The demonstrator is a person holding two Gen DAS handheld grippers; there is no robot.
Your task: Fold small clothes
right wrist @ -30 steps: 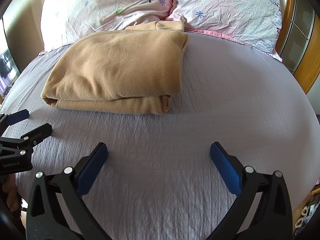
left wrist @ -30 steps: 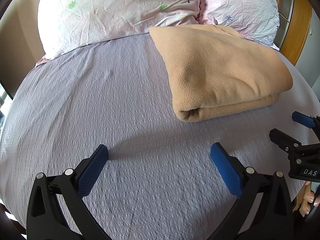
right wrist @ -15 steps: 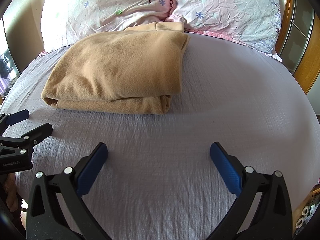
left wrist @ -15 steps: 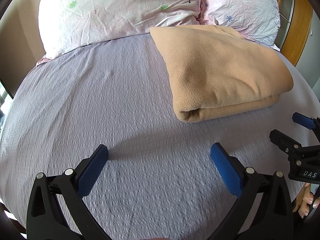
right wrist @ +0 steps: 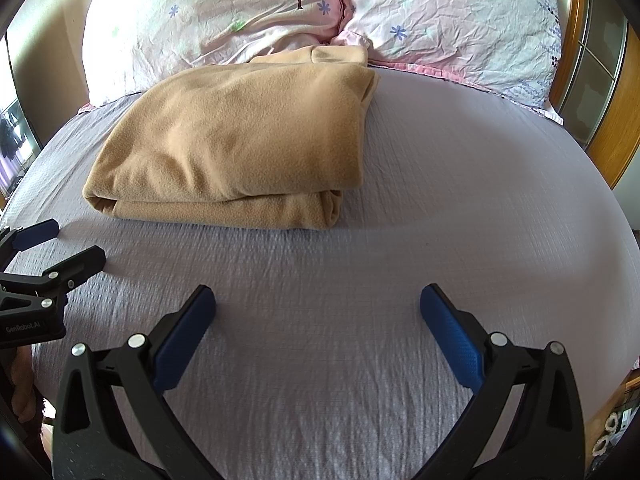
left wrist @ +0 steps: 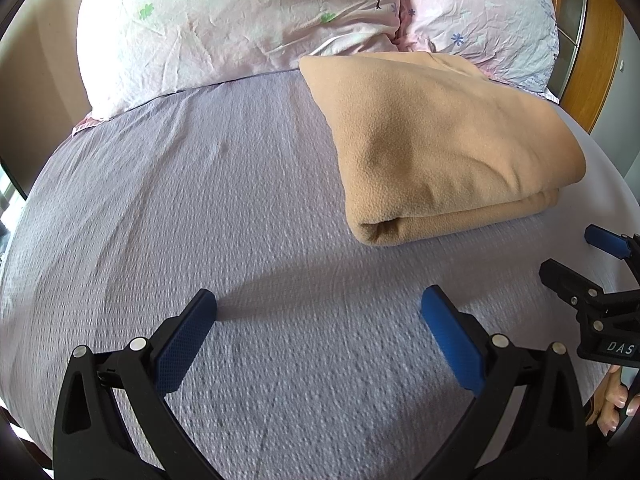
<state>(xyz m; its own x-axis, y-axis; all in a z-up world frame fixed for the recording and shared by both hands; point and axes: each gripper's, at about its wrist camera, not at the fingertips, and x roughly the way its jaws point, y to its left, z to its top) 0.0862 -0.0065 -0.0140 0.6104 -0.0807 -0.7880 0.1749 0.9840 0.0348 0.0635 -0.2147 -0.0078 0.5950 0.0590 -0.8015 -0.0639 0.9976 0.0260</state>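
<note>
Folded tan fleece garment (right wrist: pixel 240 140) lying on lilac-sheeted bed (right wrist: pixel 440 200), near floral pillows (right wrist: pixel 224 12). Left tongs (left wrist: pixel 318 310) and right tongs (right wrist: pixel 318 308) spread wide, empty.

Matt fleece blanket (right wrist: pixel 240 136); crinkled woven bedsheet (right wrist: pixel 440 208); creased cotton pillows (left wrist: pixel 240 28); glossy wooden headboard (right wrist: pixel 618 120).

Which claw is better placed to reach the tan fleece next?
Right, marginally. The fleece lies almost straight ahead of the open right claw; it sits off to the side of the open left claw.
</note>
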